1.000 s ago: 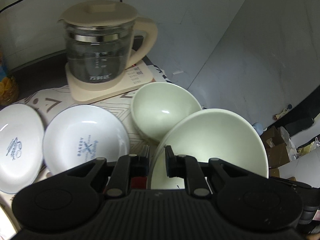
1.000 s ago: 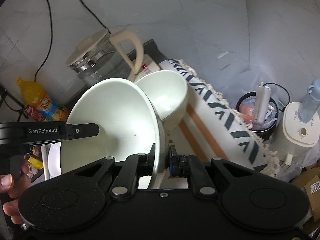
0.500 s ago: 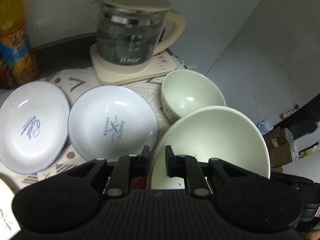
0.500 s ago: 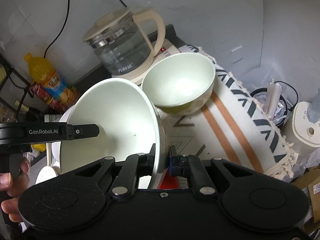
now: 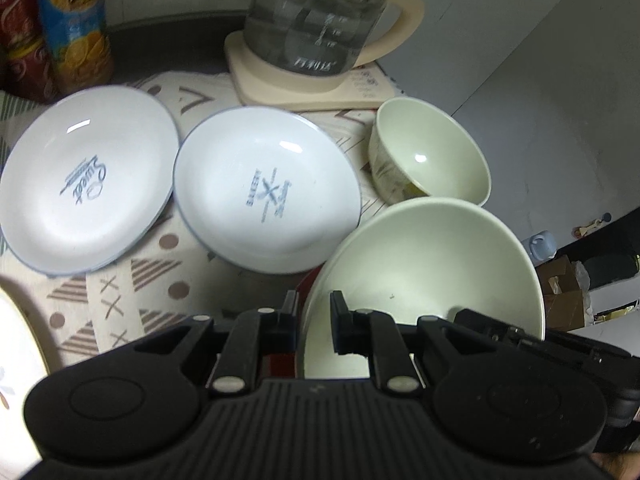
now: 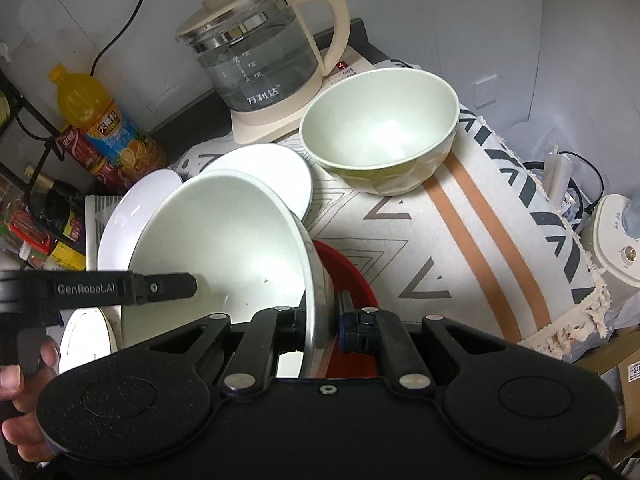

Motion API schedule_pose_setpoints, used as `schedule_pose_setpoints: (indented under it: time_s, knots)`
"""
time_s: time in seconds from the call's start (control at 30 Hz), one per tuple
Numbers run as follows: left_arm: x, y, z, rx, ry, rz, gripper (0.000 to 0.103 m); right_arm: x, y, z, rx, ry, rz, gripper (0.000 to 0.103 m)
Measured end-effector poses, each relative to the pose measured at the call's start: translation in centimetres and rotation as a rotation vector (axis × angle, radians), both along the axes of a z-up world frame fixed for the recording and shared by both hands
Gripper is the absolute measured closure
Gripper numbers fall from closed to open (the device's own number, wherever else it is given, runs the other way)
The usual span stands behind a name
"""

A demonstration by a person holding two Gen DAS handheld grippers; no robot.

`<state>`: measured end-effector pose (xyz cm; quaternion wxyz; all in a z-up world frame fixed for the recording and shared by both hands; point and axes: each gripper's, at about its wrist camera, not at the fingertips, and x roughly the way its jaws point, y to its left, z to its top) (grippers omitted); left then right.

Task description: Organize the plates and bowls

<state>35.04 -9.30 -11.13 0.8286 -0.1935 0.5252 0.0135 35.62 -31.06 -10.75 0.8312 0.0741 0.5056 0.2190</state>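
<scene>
Both grippers, left [image 5: 314, 322] and right [image 6: 322, 322], were clamped on the big bowl's [image 5: 424, 268] opposite rims, holding it tilted. Beyond it, the small bowl [image 6: 380, 132] and 2 plates [image 5: 266, 192] lay separate near the kettle [image 6: 260, 48]; nothing looked stacked.

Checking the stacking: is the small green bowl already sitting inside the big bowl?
No, the small green bowl stands alone on the cloth, apart from the big bowl.

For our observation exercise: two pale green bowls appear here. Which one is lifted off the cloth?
The larger pale green bowl, tilted, its rim pinched by both tongs. The smaller pale green bowl sits upright on the patterned cloth, untouched.
</scene>
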Motion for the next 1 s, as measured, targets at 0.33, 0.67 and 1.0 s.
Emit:
schedule_pose_setpoints:
  time_s: [0.33,0.67,1.0]
  knots:
    - [-0.8,0.2,-1.6,-0.031,0.053,0.027,0.089,1.1,0.8,-1.4,-0.033,0.009,-0.008,0.094]
    - [-1.2,0.5,-2.2,-0.044,0.092,0.037,0.087,1.3,1.2,-1.4,-0.034,-0.001,-0.007,0.093]
    - [-1.4,0.8,-0.9,-0.052,0.099,0.055,0.082,1.3,1.4,-1.5,-0.027,0.002,-0.012,0.093]
